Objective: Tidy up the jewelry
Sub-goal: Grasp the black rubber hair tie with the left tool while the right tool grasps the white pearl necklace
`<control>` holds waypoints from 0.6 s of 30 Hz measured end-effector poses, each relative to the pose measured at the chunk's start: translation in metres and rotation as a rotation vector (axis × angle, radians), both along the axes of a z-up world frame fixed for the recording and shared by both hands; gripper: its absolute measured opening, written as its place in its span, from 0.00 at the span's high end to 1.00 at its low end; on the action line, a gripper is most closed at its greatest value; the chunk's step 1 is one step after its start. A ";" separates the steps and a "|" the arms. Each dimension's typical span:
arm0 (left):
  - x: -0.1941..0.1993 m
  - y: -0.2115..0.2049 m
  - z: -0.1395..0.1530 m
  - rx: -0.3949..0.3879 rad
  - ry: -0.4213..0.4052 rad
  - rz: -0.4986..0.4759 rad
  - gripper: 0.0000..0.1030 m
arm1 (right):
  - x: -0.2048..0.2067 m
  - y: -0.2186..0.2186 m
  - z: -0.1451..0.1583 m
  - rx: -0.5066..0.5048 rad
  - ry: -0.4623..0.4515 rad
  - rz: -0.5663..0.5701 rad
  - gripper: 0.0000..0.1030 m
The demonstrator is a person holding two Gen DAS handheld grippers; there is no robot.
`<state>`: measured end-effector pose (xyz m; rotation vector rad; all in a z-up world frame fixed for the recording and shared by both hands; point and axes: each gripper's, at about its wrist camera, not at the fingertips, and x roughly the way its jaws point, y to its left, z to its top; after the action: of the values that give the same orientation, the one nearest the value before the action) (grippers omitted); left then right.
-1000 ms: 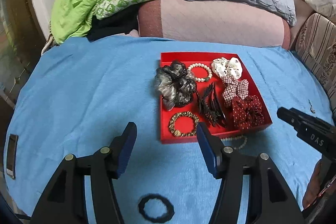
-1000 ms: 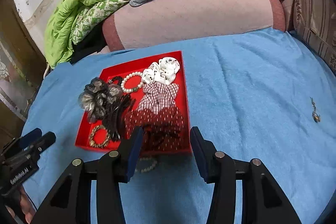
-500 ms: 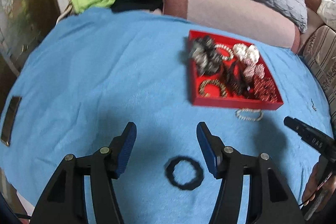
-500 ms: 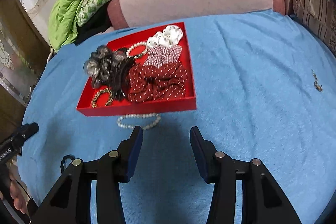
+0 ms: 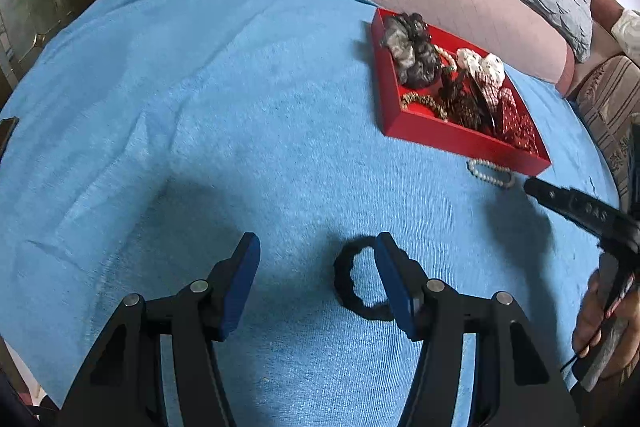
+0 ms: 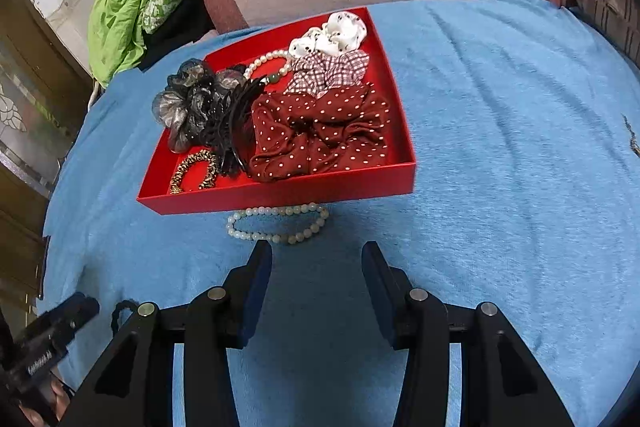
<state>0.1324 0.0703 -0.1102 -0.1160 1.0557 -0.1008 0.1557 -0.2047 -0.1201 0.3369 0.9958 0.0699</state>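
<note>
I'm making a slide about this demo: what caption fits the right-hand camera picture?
Open right tool hovers before a pearl bracelet lying on the blue cloth beside a red tray of scrunchies.

The left gripper (image 5: 316, 267) is low, its blue-padded jaws spread wide. The right gripper (image 6: 316, 279) is low too, jaws likewise apart. A bare hand (image 5: 604, 327) grips the right gripper's handle.
</note>
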 end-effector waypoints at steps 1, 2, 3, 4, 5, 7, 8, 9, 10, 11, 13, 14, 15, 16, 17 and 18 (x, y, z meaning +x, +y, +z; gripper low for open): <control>-0.001 -0.001 -0.003 0.005 0.003 -0.007 0.43 | 0.002 0.002 -0.002 -0.002 0.003 0.002 0.51; -0.001 -0.002 -0.004 0.007 0.004 -0.012 0.43 | 0.004 0.004 -0.003 -0.005 0.005 0.005 0.51; -0.001 -0.003 -0.006 0.008 0.004 -0.017 0.43 | 0.006 0.006 -0.004 -0.010 0.005 0.008 0.51; -0.002 -0.004 -0.008 0.010 0.002 -0.022 0.43 | 0.008 0.008 -0.006 -0.017 0.006 0.010 0.51; -0.002 -0.005 -0.009 0.013 0.001 -0.025 0.44 | 0.010 0.009 -0.007 -0.022 0.007 0.014 0.51; -0.003 -0.006 -0.011 0.014 0.001 -0.033 0.46 | 0.014 0.012 -0.010 -0.028 0.012 0.018 0.51; -0.003 -0.007 -0.012 0.013 0.003 -0.040 0.50 | 0.016 0.014 -0.012 -0.031 0.014 0.019 0.51; -0.003 -0.007 -0.014 0.012 0.006 -0.046 0.52 | 0.017 0.015 -0.013 -0.034 0.015 0.018 0.51; -0.004 -0.007 -0.016 0.011 0.008 -0.053 0.53 | 0.019 0.016 -0.015 -0.037 0.016 0.016 0.51; -0.005 -0.008 -0.018 0.017 0.007 -0.056 0.54 | 0.019 0.017 -0.016 -0.045 0.011 0.013 0.51; -0.006 -0.009 -0.019 0.031 -0.002 -0.062 0.56 | 0.021 0.019 -0.016 -0.060 0.003 0.011 0.51; -0.006 -0.010 -0.019 0.035 -0.007 -0.066 0.56 | 0.022 0.020 -0.016 -0.064 0.002 0.011 0.51; -0.007 -0.010 -0.019 0.035 -0.008 -0.068 0.56 | 0.023 0.021 -0.017 -0.074 0.000 0.009 0.51; -0.007 -0.011 -0.019 0.036 -0.010 -0.070 0.56 | 0.024 0.023 -0.017 -0.080 -0.001 0.006 0.51; -0.008 -0.012 -0.020 0.038 -0.011 -0.071 0.56 | 0.025 0.024 -0.018 -0.085 -0.003 0.002 0.51; -0.008 -0.012 -0.020 0.042 -0.013 -0.071 0.56 | 0.026 0.025 -0.018 -0.095 -0.005 -0.002 0.51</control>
<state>0.1246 0.0581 -0.1303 -0.0396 1.0485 -0.1428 0.1821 -0.1795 -0.1382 0.2510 0.9906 0.0213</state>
